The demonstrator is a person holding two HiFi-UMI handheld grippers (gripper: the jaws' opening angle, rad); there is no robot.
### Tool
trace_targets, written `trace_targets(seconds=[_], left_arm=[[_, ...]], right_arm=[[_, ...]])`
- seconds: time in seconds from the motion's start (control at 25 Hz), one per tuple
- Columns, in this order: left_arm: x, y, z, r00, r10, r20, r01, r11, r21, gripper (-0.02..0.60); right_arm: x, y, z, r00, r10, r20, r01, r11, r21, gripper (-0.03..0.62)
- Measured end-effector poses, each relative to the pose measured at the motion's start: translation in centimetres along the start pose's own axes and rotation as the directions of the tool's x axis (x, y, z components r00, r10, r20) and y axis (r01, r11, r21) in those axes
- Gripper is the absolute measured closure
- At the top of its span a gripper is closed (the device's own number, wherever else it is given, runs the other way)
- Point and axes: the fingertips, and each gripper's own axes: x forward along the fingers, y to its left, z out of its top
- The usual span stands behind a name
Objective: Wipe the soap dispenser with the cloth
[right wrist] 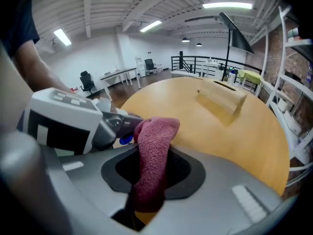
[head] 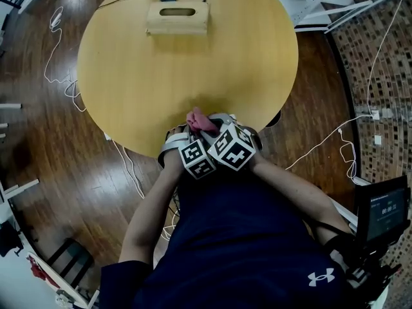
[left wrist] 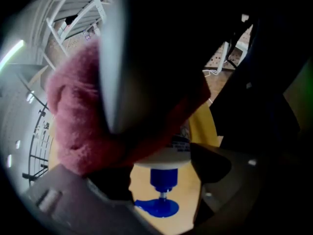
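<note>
Dark navy short-sleeved T-shirt [head: 232, 250] with small white logo [head: 320, 277]. Grey left gripper [left wrist: 161, 173] and right gripper [right wrist: 154, 169] each bear a black-and-white marker cube [head: 197, 158].

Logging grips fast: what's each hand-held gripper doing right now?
Left hand-held gripper: closed on the soap dispenser.
Right hand-held gripper: closed on the cloth.

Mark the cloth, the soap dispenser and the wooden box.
cloth [right wrist: 154, 160], right gripper view, on the hanging fold between the jaws.
soap dispenser [left wrist: 164, 176], left gripper view, on its blue collar.
wooden box [head: 177, 24], head view, on the wood just below its slot.
</note>
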Motion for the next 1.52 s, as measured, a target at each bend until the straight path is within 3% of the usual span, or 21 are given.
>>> trace_targets(seconds=[0.08,0.2,0.32,0.44,0.52,0.6,0.68,0.84,1.0,1.08,1.24,1.4,1.52], left_arm=[[-0.1,-0.1,-0.1,1.000,-0.006,0.008,0.006,1.000,-0.010,0.213],[-0.2,0.2,-0.6,1.000,-0.013,0.013,0.013,1.000,-0.018,0.213],[-0.2,0.4,-0.8,0.999,-0.040,0.006,0.041,0.999,-0.023,0.213],[-0.2,0.0,-1.0,0.990,-0.140,0.016,0.141,0.988,-0.064,0.212],[-0.7,0.5,-1.0,0.982,-0.187,0.031,0.189,0.976,-0.105,0.199],[-1.7,1.6,-0.7,0.980,-0.196,0.038,0.199,0.971,-0.132,0.192],[-2.5,2.7,0.1,0.984,-0.177,0.030,0.179,0.976,-0.123,0.189],[-3.6,3.6,3.9,0.996,-0.090,0.012,0.090,0.996,0.011,0.194],[-2.7,2.4,6.6,0.998,-0.055,0.009,0.054,0.995,0.086,0.416],[-2.3,2.2,7.0,0.999,-0.032,0.014,0.031,0.996,0.081,0.497],[-2.3,2.2,7.1,0.997,-0.047,0.065,0.047,0.999,0.002,0.495],[-2.4,2.5,6.6,0.993,-0.066,0.099,0.074,0.994,-0.076,0.497],[-2.2,2.5,6.7,0.990,-0.087,0.113,0.096,0.993,-0.069,0.497]], right_arm=[[-0.3,-0.8,-1.0,1.000,-0.021,0.000,0.021,1.000,0.008,0.491],[-1.4,-4.1,-3.4,0.996,-0.089,0.013,0.086,0.988,0.127,0.491],[-3.0,-7.9,-6.0,0.989,-0.148,0.024,0.134,0.948,0.289,0.491],[-4.6,-10.8,-8.9,0.981,-0.196,-0.003,0.178,0.888,0.423,0.491],[-5.4,-12.0,-10.8,0.977,-0.211,-0.024,0.197,0.859,0.472,0.491],[-5.7,-12.3,-12.4,0.983,-0.178,-0.054,0.182,0.864,0.470,0.490],[-5.6,-12.0,-14.1,0.986,-0.118,-0.116,0.155,0.904,0.398,0.490],[-5.5,-11.2,-14.6,0.975,-0.081,-0.206,0.114,0.981,0.157,0.490],[-3.9,-10.2,-11.8,0.972,-0.063,-0.227,0.037,0.992,-0.118,0.490],[-2.6,-9.8,-11.3,0.964,-0.067,-0.258,-0.003,0.966,-0.260,0.490],[-1.9,-8.1,-11.8,0.945,-0.024,-0.325,-0.139,0.872,-0.469,0.493],[-3.5,-4.0,-14.9,0.896,0.159,-0.416,-0.379,0.761,-0.527,0.494],[-3.4,-4.9,-14.1,0.907,0.138,-0.397,-0.361,0.741,-0.567,0.493]])
